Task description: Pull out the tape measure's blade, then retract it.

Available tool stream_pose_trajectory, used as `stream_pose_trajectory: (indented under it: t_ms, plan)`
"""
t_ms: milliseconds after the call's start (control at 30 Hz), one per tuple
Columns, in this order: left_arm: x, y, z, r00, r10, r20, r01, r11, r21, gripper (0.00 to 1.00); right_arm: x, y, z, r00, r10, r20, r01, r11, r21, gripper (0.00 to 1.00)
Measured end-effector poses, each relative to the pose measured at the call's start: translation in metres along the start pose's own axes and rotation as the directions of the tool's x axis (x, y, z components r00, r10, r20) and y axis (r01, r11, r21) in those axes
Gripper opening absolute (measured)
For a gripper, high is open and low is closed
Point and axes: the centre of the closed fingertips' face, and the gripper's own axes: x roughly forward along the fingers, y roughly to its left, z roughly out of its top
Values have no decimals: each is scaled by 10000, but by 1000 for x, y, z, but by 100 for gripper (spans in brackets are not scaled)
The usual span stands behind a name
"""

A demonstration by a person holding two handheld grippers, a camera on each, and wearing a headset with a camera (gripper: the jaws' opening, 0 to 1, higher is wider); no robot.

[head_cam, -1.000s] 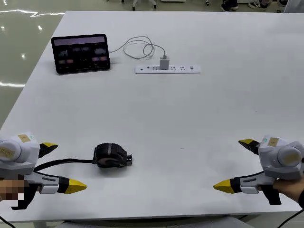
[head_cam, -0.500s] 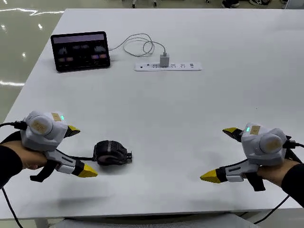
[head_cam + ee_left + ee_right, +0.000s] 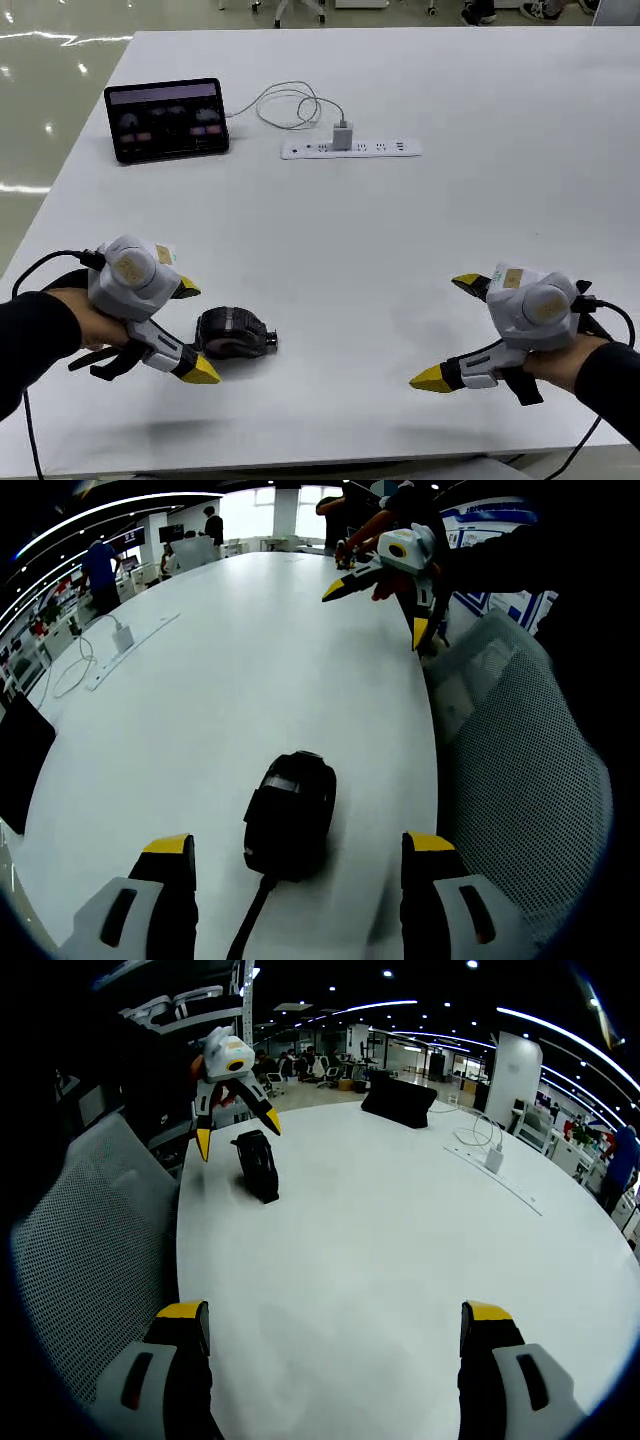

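A black tape measure [image 3: 233, 333] lies on the white table [image 3: 370, 230] near its front left, with a black strap trailing to the left. My left gripper [image 3: 194, 330] stands open just left of it, its yellow tips on either side of the case's near end. In the left gripper view the tape measure [image 3: 291, 812] sits a little ahead of the open jaws, between them. My right gripper [image 3: 450, 331] is open at the front right, well away, with nothing between its jaws. The right gripper view looks across the table at the tape measure [image 3: 258, 1164] and the left gripper [image 3: 234, 1100].
A dark tablet [image 3: 166, 119] stands at the back left. A white power strip [image 3: 350, 148] with a plugged charger and a looped cable [image 3: 290, 102] lies behind the middle. A grey mesh chair [image 3: 520, 780] stands at the table's front edge.
My left gripper has moved right and forward until its jaws reach the tape measure. My right gripper has come inward to the left. The tape measure has stayed in place.
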Motion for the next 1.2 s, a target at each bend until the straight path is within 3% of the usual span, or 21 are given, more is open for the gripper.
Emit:
stream_pose_trajectory:
  t_ms: [67,267,467,567,700,867,933,1100,1200]
  plan:
    - [4,-1,2,10000,-56,-81,57,9999,105,79,3,3,4,9998,171,143,-162,9982,-576,100]
    - [12,-2,7,9993,-173,-336,188,9987,472,75,14,10,11,9981,583,206,-566,9955,-761,100]
    - [16,3,8,9977,-105,-677,166,9957,914,65,28,10,19,9970,768,129,-754,9933,-871,100]
    - [20,5,7,9963,-47,-860,141,9939,1094,58,36,11,31,9953,913,328,-899,9950,-428,100]
    - [25,5,7,9954,-56,-958,168,9930,1168,52,50,11,45,9941,1011,396,-985,9932,-626,100]
    - [27,11,10,9942,267,-1046,-102,9877,1560,40,65,26,65,9864,1576,466,-1513,9817,-1159,99]
    - [28,10,10,9940,114,-1085,68,9860,1665,36,72,33,71,9833,1781,379,-1715,9758,-1359,100]
    - [29,12,8,9930,194,-1163,33,9815,1912,34,82,43,80,9763,2134,346,-2050,9647,-1655,98]
    - [29,13,8,9947,186,-1010,12,9812,1931,34,90,48,81,9731,2282,325,-2189,9590,-1801,95]
